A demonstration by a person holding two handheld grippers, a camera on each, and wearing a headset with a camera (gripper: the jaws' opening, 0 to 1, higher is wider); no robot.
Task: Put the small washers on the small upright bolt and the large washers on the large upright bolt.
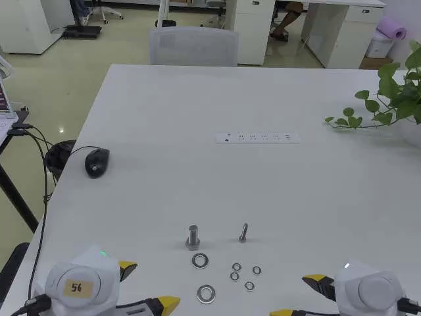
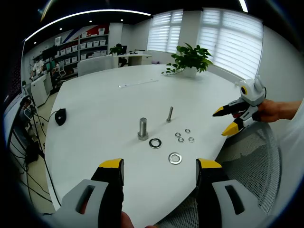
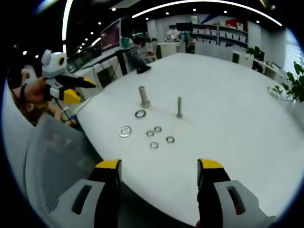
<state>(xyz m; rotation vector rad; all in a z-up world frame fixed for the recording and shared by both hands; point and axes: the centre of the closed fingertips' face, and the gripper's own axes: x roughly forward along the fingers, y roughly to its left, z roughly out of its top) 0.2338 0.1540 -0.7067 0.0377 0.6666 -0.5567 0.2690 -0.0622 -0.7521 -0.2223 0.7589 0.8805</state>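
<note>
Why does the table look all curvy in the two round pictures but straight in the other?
Left gripper view: its fisheye lens bends the edge of the table into a curve, and the windows glow bright. Right gripper view: the same bending, with a dimmer picture. Head view: an ordinary lens, so the table edges run straight and the large bolt and small bolt look sharp.

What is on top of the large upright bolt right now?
Nothing; the large upright bolt is bare. Both large washers lie flat on the table near it. Its underside, against the table, is hidden.
</note>
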